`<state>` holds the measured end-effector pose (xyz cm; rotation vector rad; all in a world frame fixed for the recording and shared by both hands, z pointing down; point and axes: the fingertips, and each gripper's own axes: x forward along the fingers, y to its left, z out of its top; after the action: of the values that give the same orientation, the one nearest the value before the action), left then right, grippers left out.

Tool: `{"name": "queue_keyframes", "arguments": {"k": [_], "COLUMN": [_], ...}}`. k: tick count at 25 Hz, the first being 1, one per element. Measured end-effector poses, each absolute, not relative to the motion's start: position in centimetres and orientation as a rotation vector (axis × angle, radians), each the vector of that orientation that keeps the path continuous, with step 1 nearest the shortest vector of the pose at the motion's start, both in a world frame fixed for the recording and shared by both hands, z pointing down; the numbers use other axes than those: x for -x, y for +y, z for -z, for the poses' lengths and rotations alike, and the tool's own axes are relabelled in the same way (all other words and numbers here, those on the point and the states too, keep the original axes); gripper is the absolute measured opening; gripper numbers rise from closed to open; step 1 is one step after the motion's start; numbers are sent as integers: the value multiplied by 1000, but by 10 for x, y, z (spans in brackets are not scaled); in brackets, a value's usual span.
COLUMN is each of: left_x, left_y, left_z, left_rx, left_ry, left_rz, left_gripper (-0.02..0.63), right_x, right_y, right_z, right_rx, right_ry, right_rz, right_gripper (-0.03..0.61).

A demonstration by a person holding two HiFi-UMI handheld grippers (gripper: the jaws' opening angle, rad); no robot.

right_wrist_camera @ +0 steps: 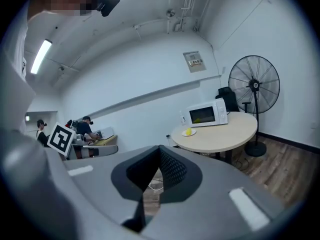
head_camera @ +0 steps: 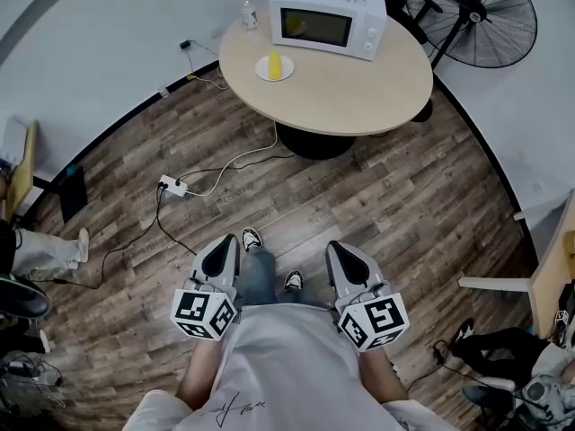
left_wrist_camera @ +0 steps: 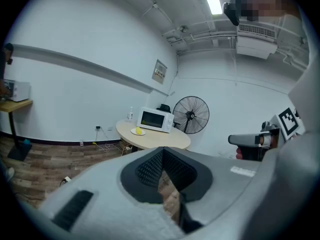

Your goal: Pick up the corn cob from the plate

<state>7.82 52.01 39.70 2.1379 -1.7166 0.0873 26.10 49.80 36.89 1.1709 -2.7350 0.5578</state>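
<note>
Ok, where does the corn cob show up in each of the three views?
Head view: corn cob upper middle, on the table, left of the microwave.
Left gripper view: small, centre-left, left of the microwave.
Right gripper view: right of centre, left of the microwave.
Shared landmark: the white microwave.

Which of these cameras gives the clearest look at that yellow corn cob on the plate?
The head view: it looks down on the corn cob, yellow on its white plate beside the microwave, with nothing in front. Both gripper views show it only as a tiny yellow speck on the far table, above their own jaws.
</note>
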Motion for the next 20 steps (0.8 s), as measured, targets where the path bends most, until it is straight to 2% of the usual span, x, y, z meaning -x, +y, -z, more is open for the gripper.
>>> {"name": "queue_keyframes", "arguments": {"k": [6,20], "left_x": [-73,-37], "left_y": [506,440], "left_z": [-401,-401], "left_rx": [-2141,-2144], "left_ry": [-1683,-1616], "left_rz": [-88,-99], "left_gripper": [-11,-11], "right_x": [-243,-192], "right_y": [479,413], "right_z": [-368,-369], "right_rx": [-1175,-1151], "right_ry": [-2706,-2689], "right_rz": [-441,-509], "right_gripper": [6,10]}}
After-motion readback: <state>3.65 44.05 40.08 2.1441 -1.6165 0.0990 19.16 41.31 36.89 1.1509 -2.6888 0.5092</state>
